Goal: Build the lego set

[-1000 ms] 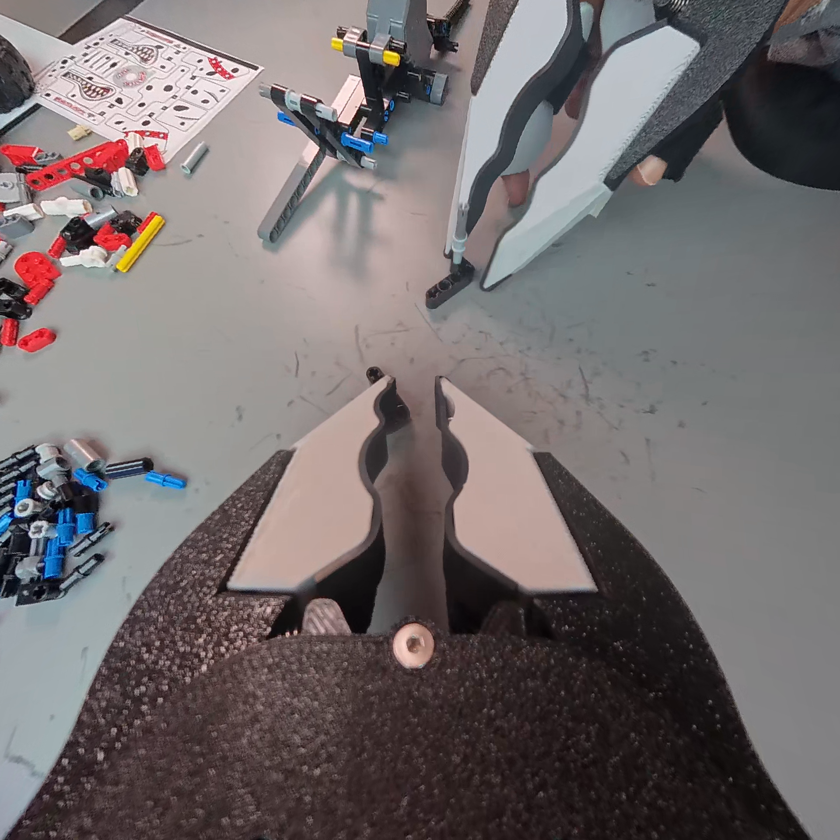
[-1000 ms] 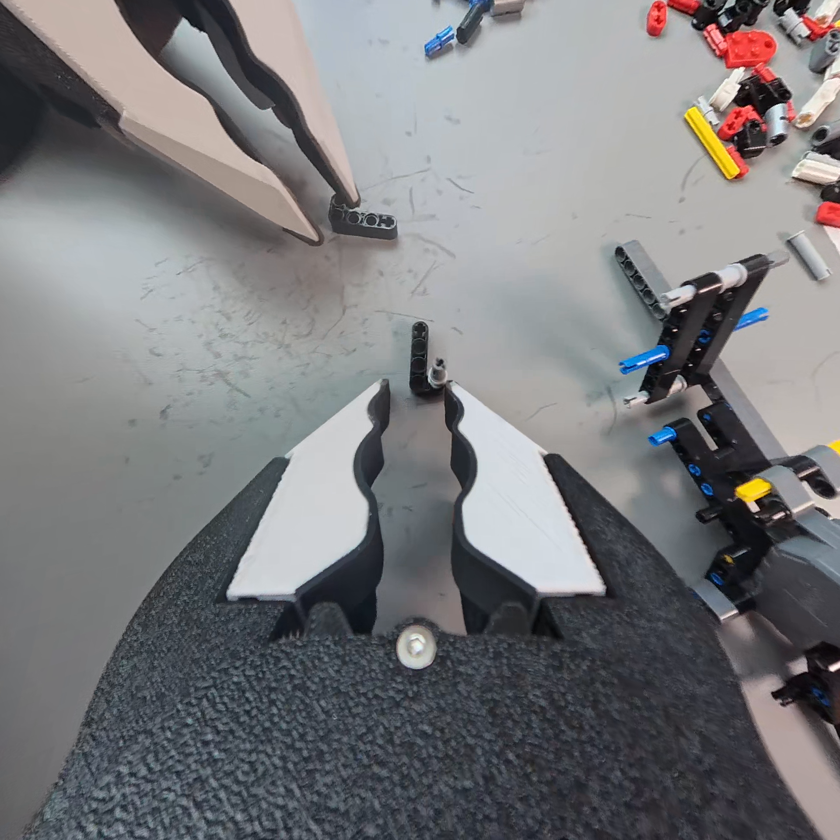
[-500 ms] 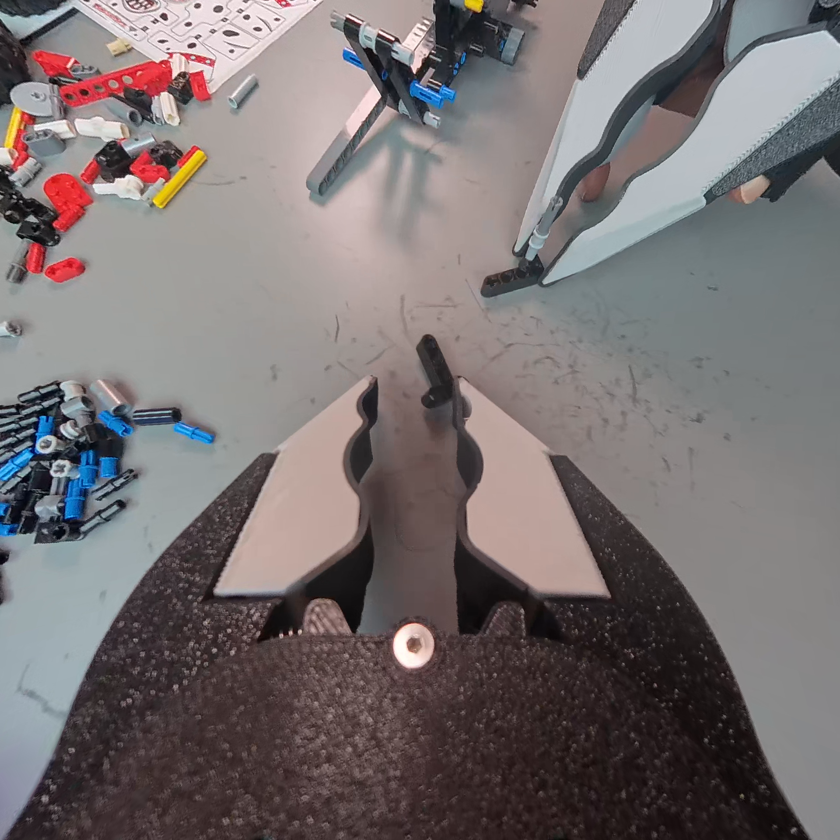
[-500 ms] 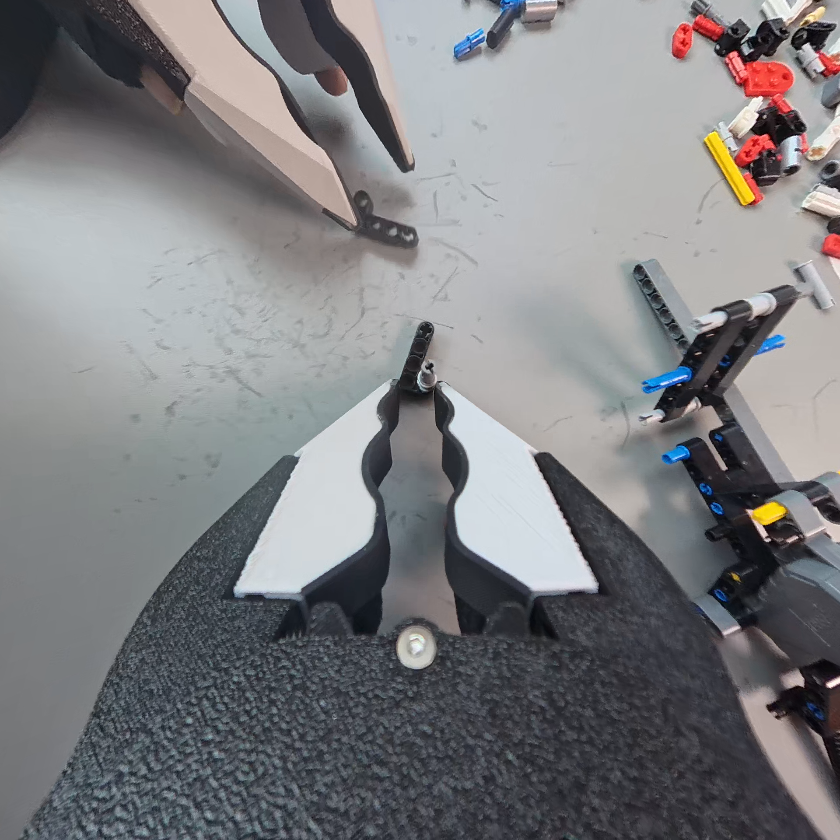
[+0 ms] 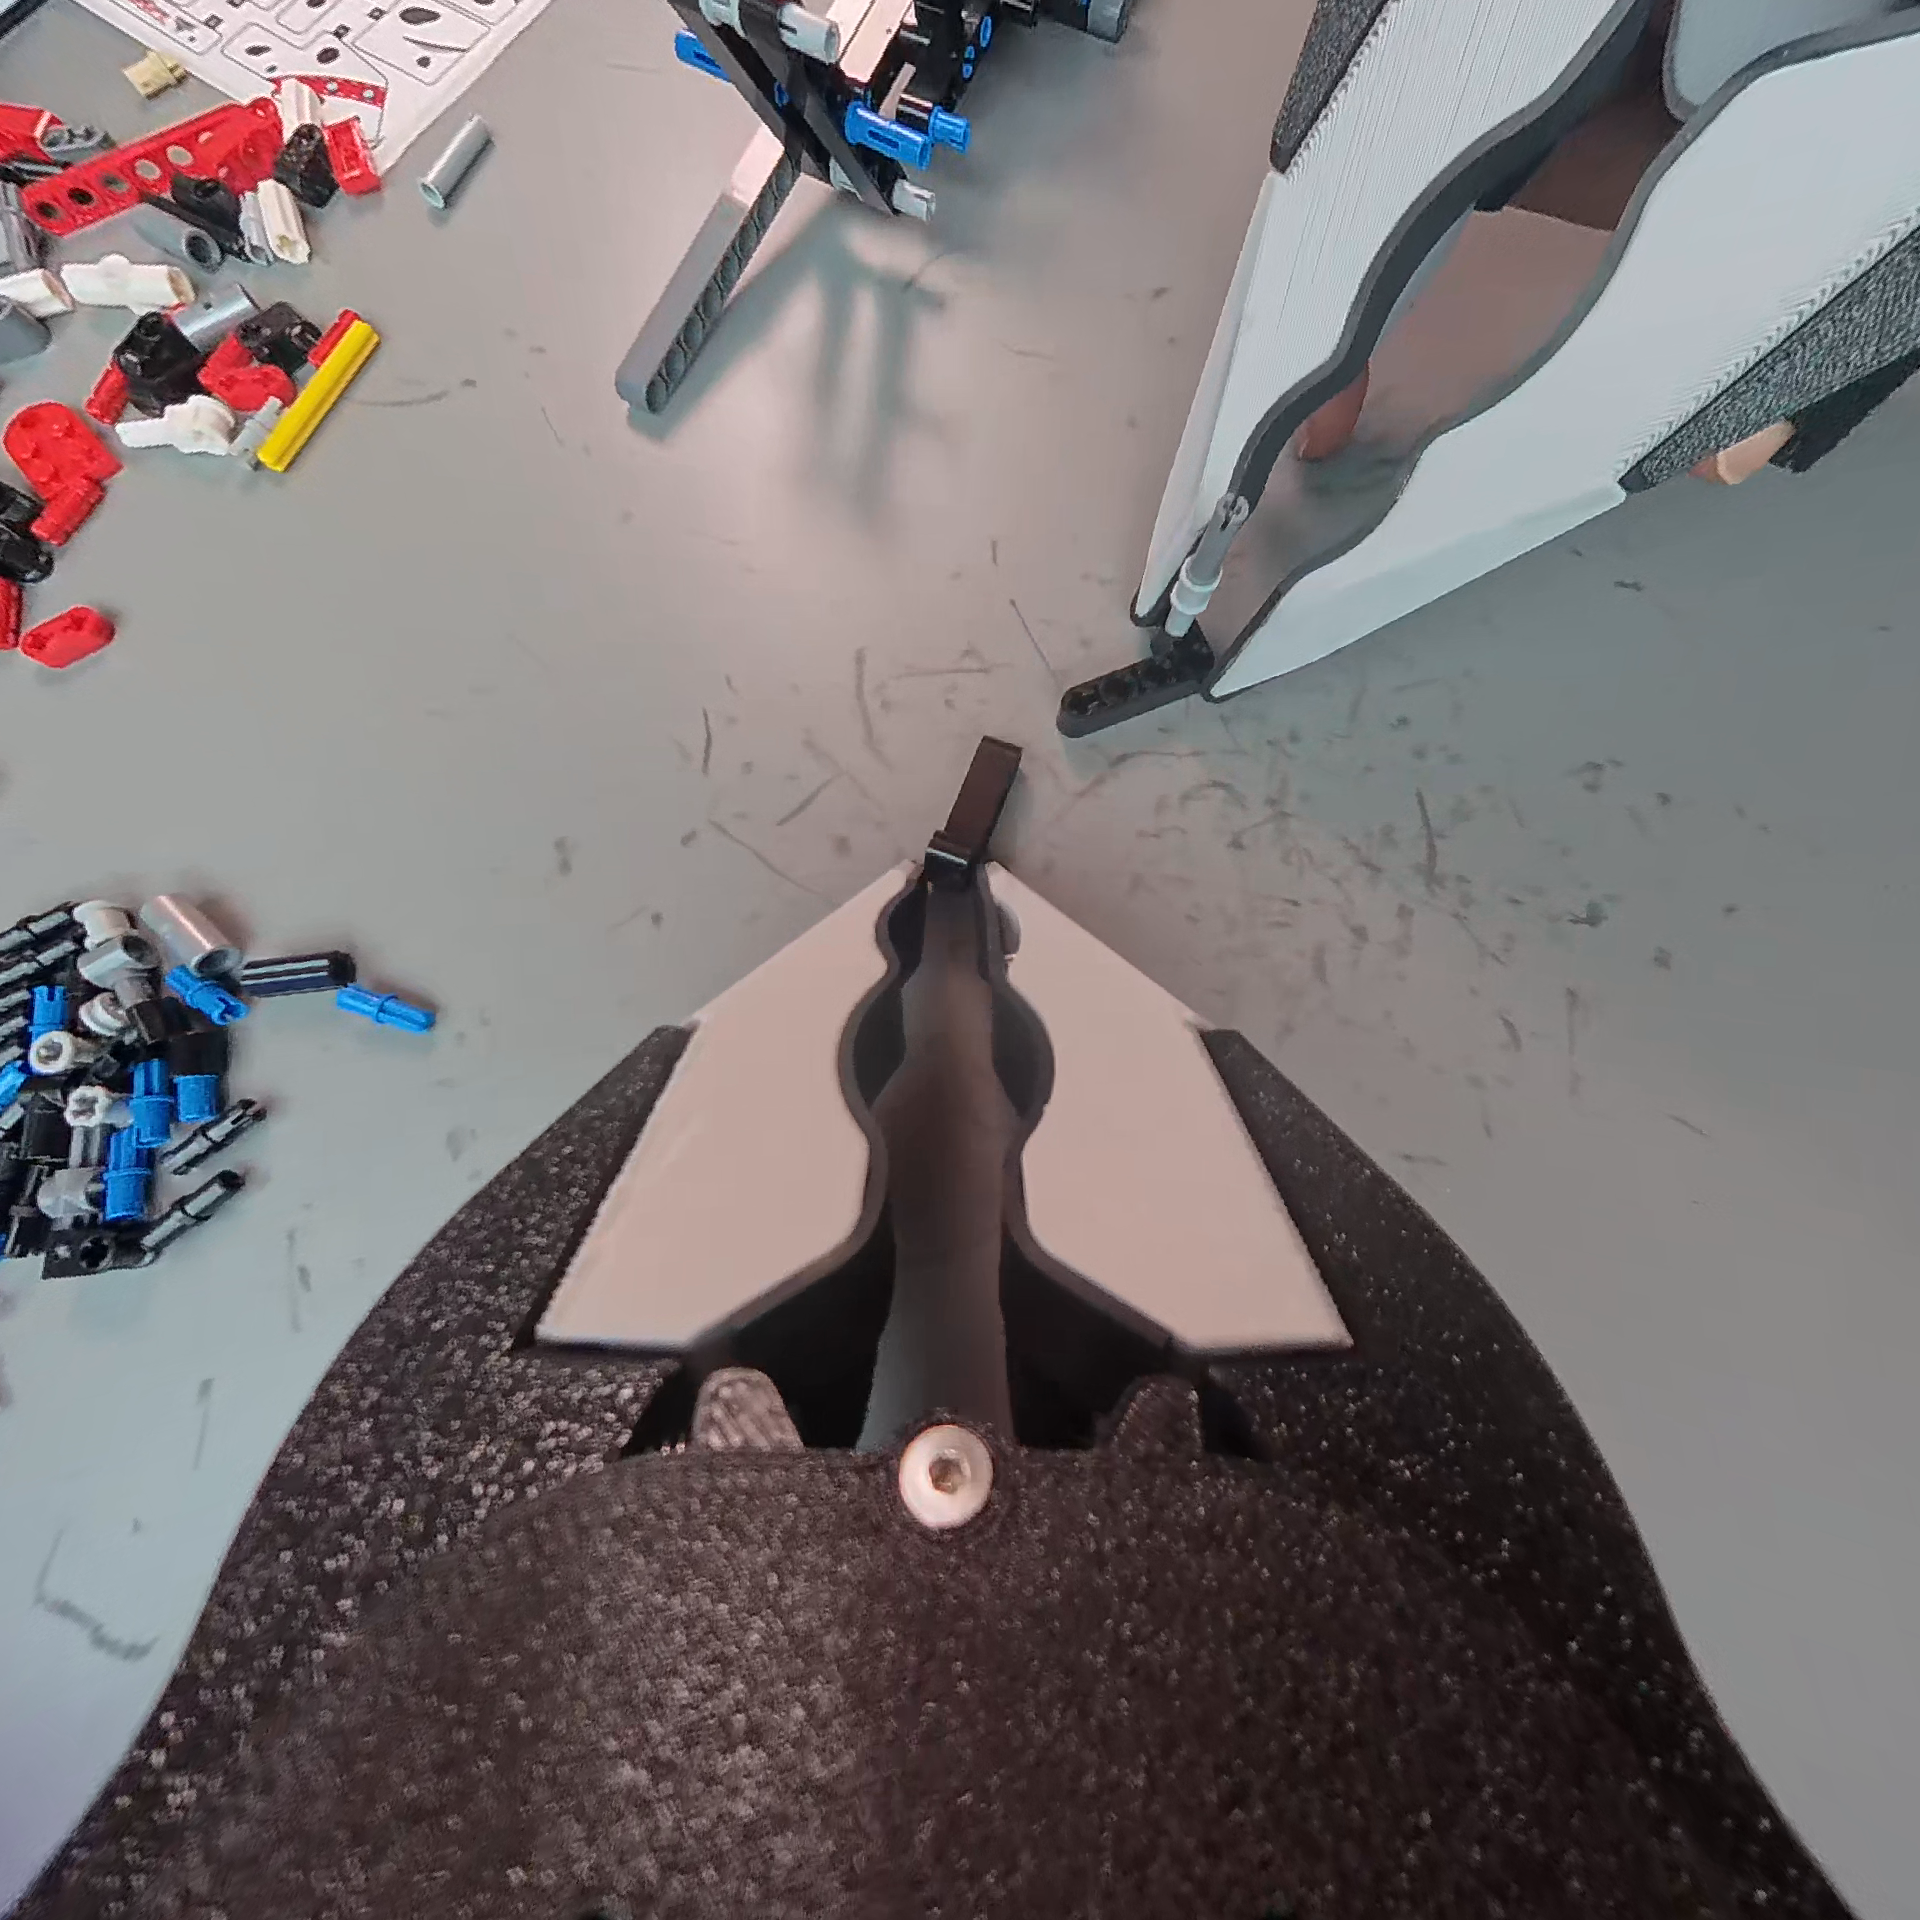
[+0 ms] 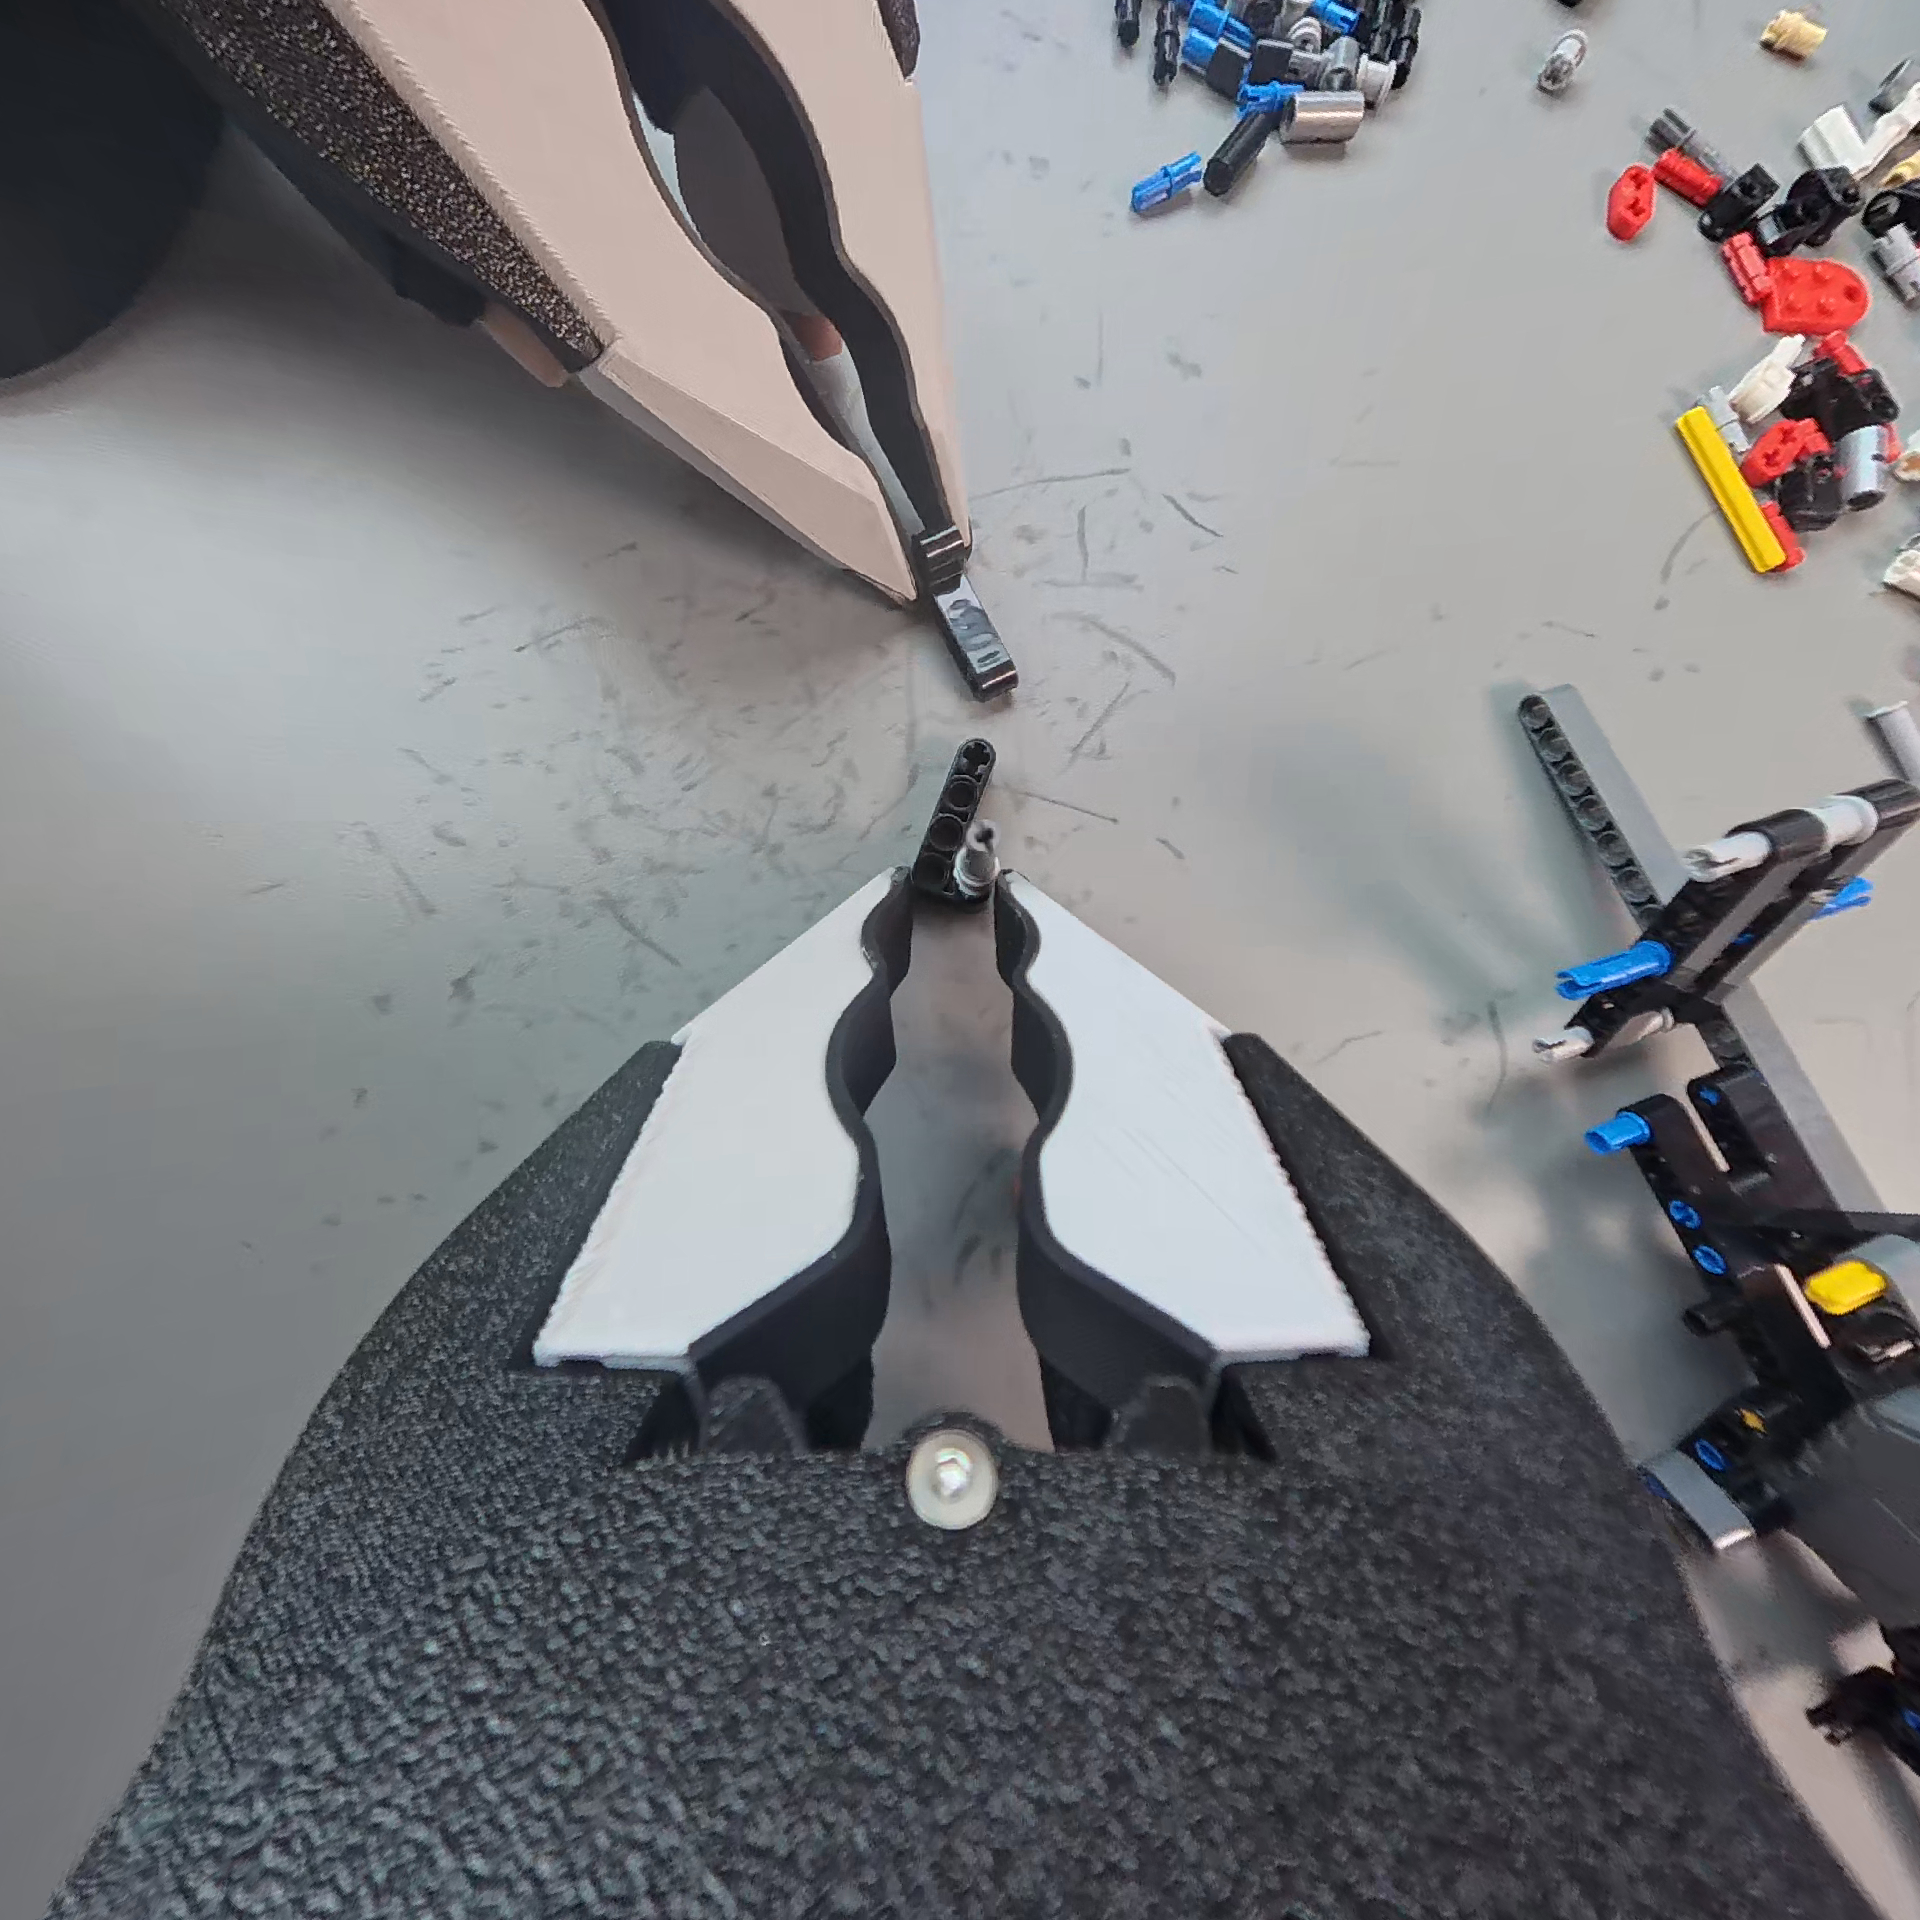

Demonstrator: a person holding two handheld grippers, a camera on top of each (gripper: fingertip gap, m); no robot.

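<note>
- Far left edge of the worktop: the pile of small pins and connectors (image 5: 114, 1081), blue, black and grey, with the red, white and yellow loose parts (image 5: 177, 353) further up that edge. Nothing's near them right now.
- My left gripper (image 5: 961, 883) is clamped on a short black L-shaped beam (image 5: 977, 805). One leg is pinched at the tips, the other sticks out forward, long axis pointing away from me towards the middle of the worktop. In the right wrist view its free end looks like it's on or just above the surface; can't tell which.
- My right gripper (image 6: 948, 885) is squeezed down on a second black L-shaped beam (image 6: 951, 821) with a grey axle pin (image 6: 977, 847) already plugged into its corner. Its long leg points across at the left one.
- So the two beams sit nose to nose mid-worktop, near each other but not touching, roughly in line. Left is the closer one for whoever has to close the gap, I reckon.
- Best guess at the next move: bring them together so that pin goes into a hole on the left beam. Lining up the hole looks like the fiddly part.
- Over at the right edge in the right wrist view: the half-built model (image 6: 1756, 1091), black frame with blue pins and a long grey beam, well apart from both grippers.
</note>
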